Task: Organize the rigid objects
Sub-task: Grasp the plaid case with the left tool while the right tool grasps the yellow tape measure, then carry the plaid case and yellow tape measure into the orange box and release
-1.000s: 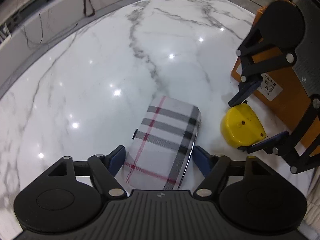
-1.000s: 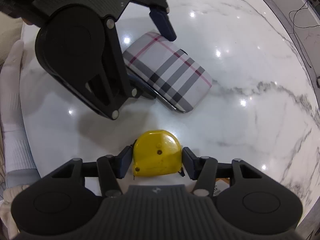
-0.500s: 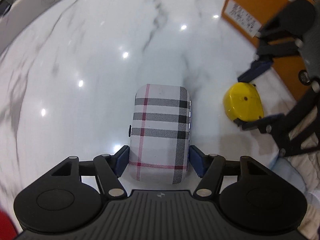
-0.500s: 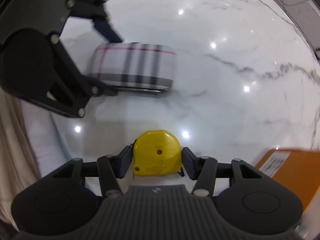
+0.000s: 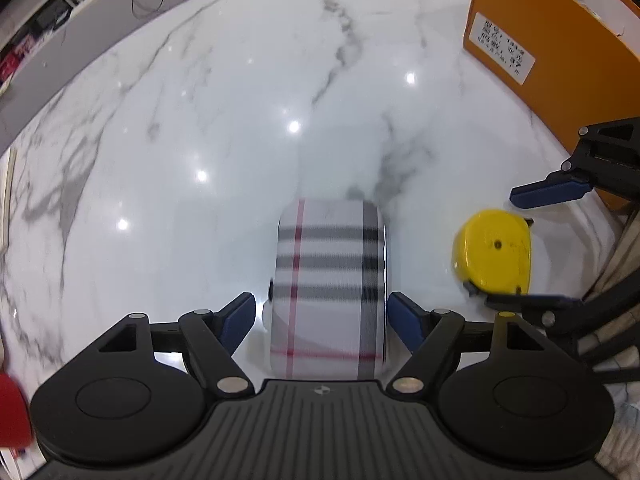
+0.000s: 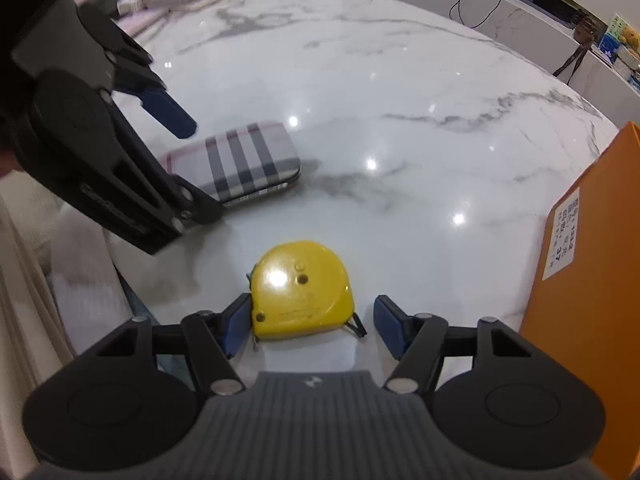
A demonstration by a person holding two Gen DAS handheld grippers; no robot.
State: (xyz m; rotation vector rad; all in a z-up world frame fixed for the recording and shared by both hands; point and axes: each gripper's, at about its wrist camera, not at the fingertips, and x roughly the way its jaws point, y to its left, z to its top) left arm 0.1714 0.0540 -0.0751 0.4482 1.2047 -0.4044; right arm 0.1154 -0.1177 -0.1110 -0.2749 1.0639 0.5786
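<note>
The plaid-covered rectangular case (image 5: 328, 292) is straddled by the left tongs (image 5: 322, 316), spread apart. The yellow plastic tape measure (image 6: 302, 292), at the case's three o'clock on the white marble desk (image 5: 200, 120), is flanked by the parted right tongs (image 6: 314, 326).

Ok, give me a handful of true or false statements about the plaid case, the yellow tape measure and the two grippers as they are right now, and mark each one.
1. The plaid case lies flat on the marble table. True.
2. The right gripper is clamped shut on the yellow tape measure. False: its jaws are open, with a clear gap on the right side of the tape measure.
3. The orange box stands to the right of the tape measure in the right wrist view. True.
4. The tape measure sits on top of the plaid case. False: they lie apart on the table.
5. The left gripper has its fingers on either side of the case, with gaps showing. True.
</note>
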